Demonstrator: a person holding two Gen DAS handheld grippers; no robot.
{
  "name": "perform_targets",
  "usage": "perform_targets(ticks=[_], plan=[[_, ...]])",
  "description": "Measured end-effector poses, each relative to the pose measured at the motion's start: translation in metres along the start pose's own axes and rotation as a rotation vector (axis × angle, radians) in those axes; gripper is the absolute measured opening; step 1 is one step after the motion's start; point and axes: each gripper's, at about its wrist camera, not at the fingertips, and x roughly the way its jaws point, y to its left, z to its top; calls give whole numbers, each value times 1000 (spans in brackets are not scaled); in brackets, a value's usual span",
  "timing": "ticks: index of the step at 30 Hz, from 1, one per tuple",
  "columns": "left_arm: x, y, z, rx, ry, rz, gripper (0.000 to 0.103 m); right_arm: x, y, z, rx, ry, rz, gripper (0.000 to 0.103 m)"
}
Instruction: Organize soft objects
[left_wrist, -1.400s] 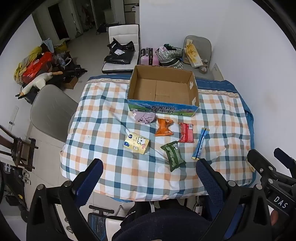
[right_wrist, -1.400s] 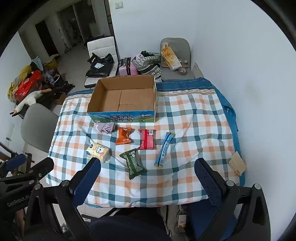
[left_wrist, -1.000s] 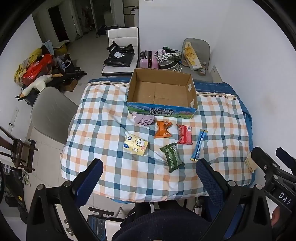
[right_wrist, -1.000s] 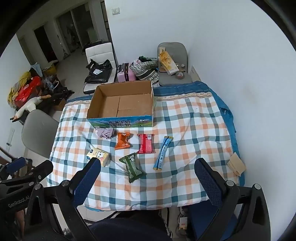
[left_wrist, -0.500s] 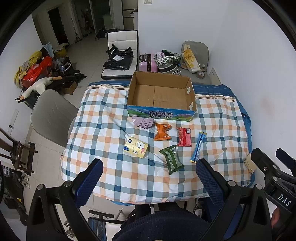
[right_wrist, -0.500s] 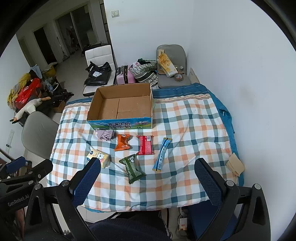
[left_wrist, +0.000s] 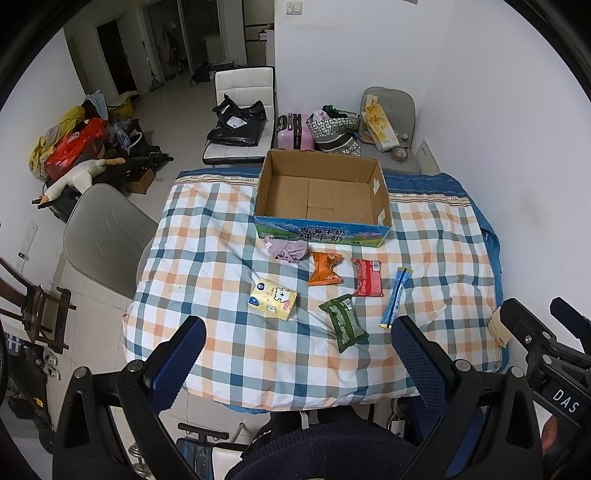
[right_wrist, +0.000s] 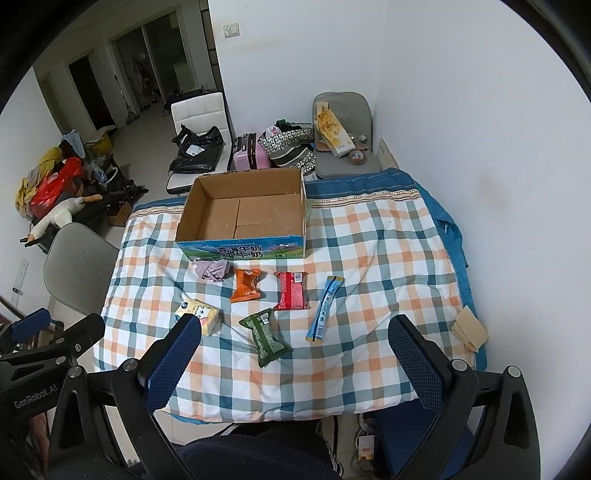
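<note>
An open, empty cardboard box (left_wrist: 321, 192) (right_wrist: 243, 218) stands at the far side of the checked tablecloth (left_wrist: 207, 236) (right_wrist: 388, 258). In front of it lie a crumpled purple cloth (left_wrist: 287, 249) (right_wrist: 211, 269), an orange packet (left_wrist: 324, 268) (right_wrist: 246, 285), a red packet (left_wrist: 366, 277) (right_wrist: 291, 290), a blue stick pack (left_wrist: 396, 297) (right_wrist: 325, 308), a green packet (left_wrist: 343, 322) (right_wrist: 264, 336) and a yellow tissue pack (left_wrist: 273, 299) (right_wrist: 197, 314). My left gripper (left_wrist: 297, 356) and right gripper (right_wrist: 293, 352) are both open and empty, held high above the table's near edge.
A grey chair (left_wrist: 103, 236) stands at the table's left side. A folded beige cloth (right_wrist: 470, 328) lies at the right edge. A white chair (left_wrist: 240, 122), a pink suitcase (left_wrist: 294, 133), bags and another grey chair (left_wrist: 388, 122) stand behind the table. A white wall is on the right.
Both grippers have risen and pulled back from the table, so the table and objects look smaller. Nothing on the table has moved. Both grippers stay open.
</note>
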Motion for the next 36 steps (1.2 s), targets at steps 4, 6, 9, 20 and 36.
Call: perform_targets(ticks=[4,6,9,20,36], plan=[[-1,1,0,0,-4,2,103,-2,0,0,1,-1,2,103],[-3,3,3,-1,-9,2,103,-1,0,0,-1,0,2,103],[-5,6,4,1,-14,0,103,-1,1,-1,-2,-2,0,103],[-6,4,2,-2,-18,1,103,-4,-1,-1,-2,-9,-1,103],[-10,4,1,-1,-26,1,103,-10,-2,-1,6,-27,-2,103]])
